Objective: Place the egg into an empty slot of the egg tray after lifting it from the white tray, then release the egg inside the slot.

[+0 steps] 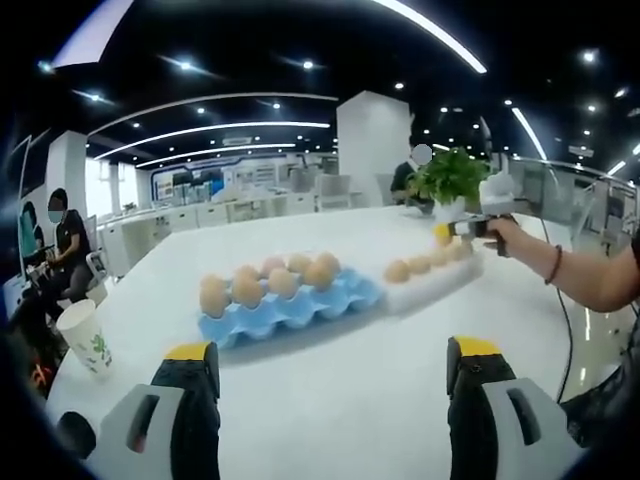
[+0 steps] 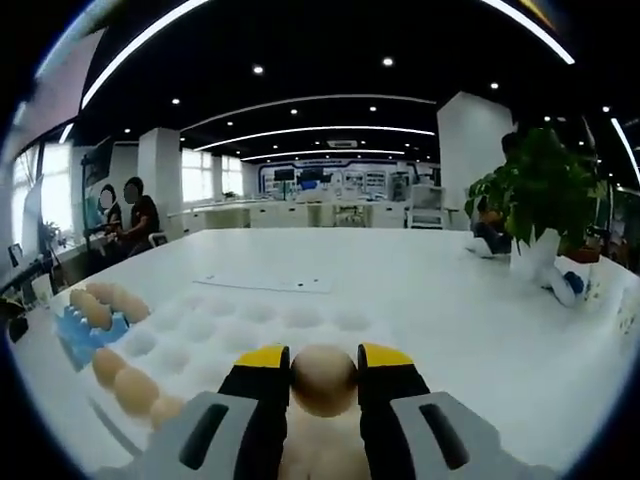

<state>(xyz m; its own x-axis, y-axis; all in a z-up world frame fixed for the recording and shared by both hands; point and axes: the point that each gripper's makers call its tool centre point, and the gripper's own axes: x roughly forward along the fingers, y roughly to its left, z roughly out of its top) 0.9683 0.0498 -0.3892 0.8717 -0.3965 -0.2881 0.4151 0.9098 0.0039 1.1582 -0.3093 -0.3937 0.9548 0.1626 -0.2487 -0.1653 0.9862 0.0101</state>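
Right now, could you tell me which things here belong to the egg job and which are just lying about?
Job: egg held in the right tool, white tray, blue egg tray, open left tool.
Lying about: paper cup, potted plant, flat sheet on the table.

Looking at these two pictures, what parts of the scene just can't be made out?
- Right gripper view: the underside of the egg, covered by the right gripper's fingers.
- Left gripper view: which blue egg tray slots are free; eggs and the low angle hide them.
- Left gripper view: the far gripper in the person's hand is too small to read.
- Left gripper view: the paper cup's print is blurred.
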